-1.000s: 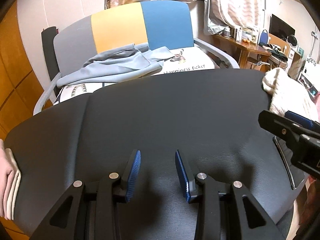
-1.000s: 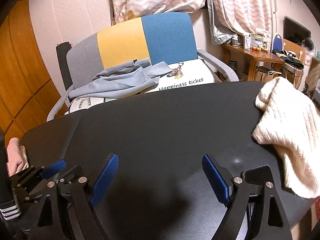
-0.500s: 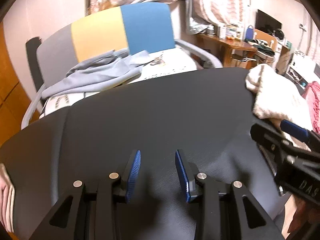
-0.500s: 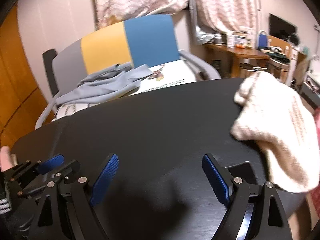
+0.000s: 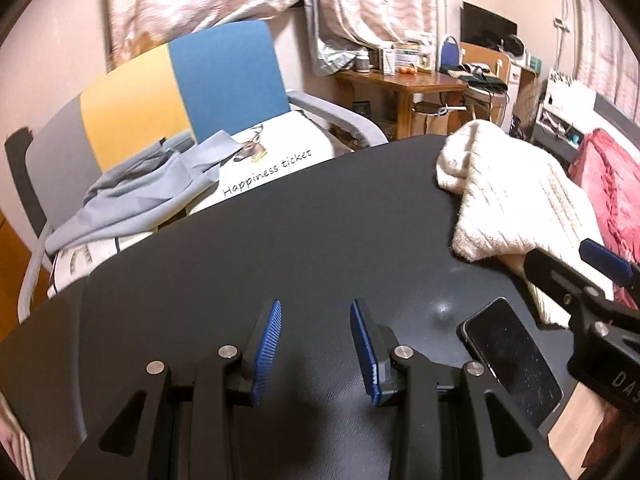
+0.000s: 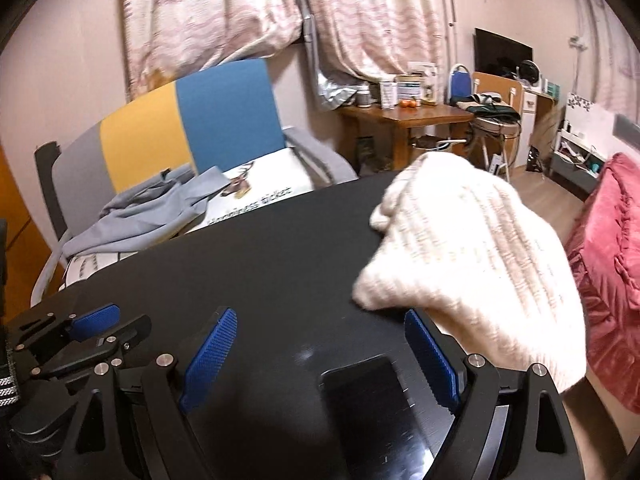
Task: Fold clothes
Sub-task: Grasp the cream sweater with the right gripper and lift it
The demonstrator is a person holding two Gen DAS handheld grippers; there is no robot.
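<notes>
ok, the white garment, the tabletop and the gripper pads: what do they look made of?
White garment: chunky knit, probably wool or acrylic; ribbed rows, fuzzy matte surface.
Tabletop: black, fine-grained, leather-like vinyl or textured laminate, hard to tell which; a soft glare spot suggests a semi-matte finish.
Pads on the left gripper and right gripper: blue, finely ridged, likely rubber or soft plastic, on black plastic fingers.

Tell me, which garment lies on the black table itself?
The cream knitted sweater, bunched at the table's right edge; the grey garment lies on the chair behind.

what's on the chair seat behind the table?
A crumpled grey garment lies on a white printed cushion reading "Happiness ticket" with a deer. The garment and the black table edge hide the rest of the cushion.
</notes>
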